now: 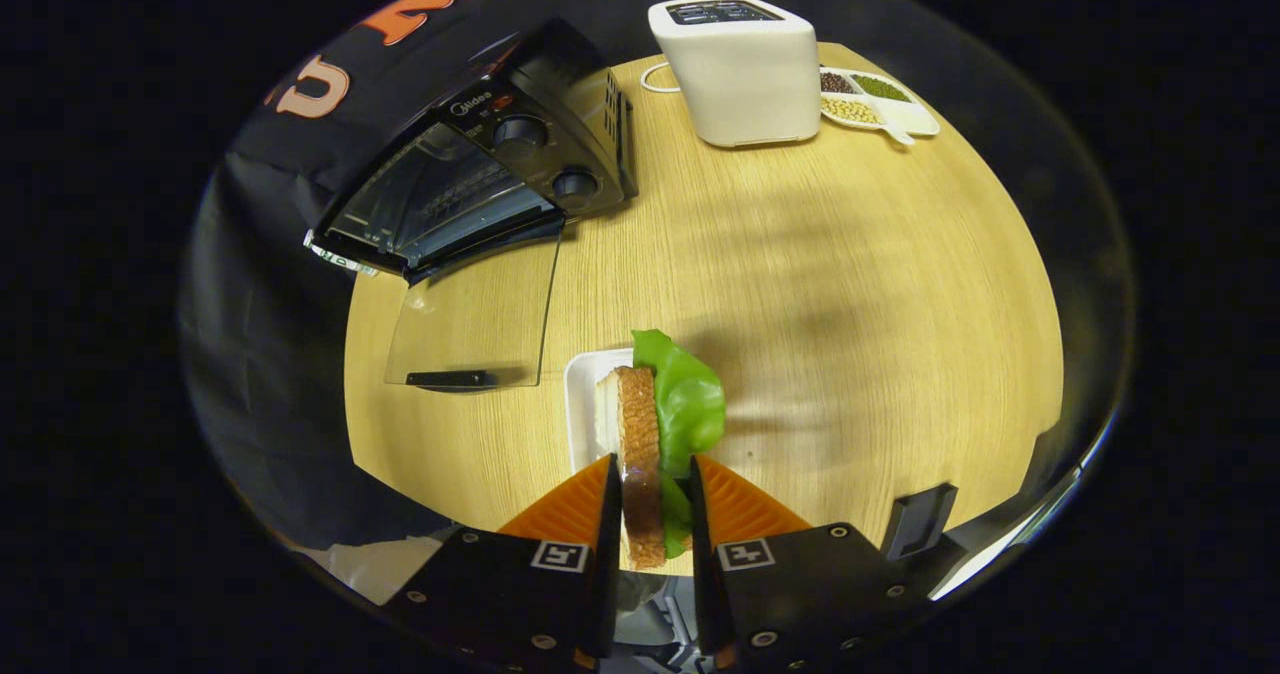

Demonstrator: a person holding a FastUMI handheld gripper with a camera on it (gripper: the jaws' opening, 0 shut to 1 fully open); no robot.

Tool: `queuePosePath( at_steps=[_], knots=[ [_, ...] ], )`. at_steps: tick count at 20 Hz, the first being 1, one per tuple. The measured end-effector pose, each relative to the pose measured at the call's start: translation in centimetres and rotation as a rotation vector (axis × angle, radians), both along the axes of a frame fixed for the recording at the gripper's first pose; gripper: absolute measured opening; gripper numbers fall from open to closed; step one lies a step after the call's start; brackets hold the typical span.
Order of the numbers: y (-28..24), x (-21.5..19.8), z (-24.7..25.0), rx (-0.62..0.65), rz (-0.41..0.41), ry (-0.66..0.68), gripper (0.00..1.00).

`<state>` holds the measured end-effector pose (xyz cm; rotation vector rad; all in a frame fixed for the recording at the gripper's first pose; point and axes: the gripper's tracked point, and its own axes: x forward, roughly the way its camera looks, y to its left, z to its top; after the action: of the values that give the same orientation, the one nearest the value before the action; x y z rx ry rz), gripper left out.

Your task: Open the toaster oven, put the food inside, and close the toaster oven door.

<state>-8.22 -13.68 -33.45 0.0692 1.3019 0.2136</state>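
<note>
The gripper (648,499) is clamped on a toy sandwich of brown bread slice and green lettuce leaf (660,424), held on edge between both fingers just above a white rectangular plate (583,394). Beyond and to the left on the round wooden table (850,284), the black toaster oven (480,174) stands with its glass door (470,319) folded down flat, so the open cavity lies ahead-left of the fingers.

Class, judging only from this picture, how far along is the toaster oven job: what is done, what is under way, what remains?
Done: the toaster oven stands open, its glass door folded down onto the table. In hand: the gripper is shut on the sandwich, bread with lettuce, above the white plate. Left: carry it beyond the fingers into the oven, release, then close the door.
</note>
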Motion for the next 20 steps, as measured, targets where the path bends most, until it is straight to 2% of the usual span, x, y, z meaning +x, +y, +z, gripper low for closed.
queuePosePath(
  at_steps=[6, 11, 16, 20],
  knots=[
    [0.7, -0.1, 2.2, 0.013, -0.028, -0.035, 0.32],
    [1.1, 1.1, 5.5, 0.054, -0.088, -0.111, 0.32],
    [3.6, 2.5, 8.6, 0.213, -0.184, -0.201, 0.32],
    [7.0, 3.8, 9.1, 0.354, -0.246, -0.267, 0.32]
  ],
)
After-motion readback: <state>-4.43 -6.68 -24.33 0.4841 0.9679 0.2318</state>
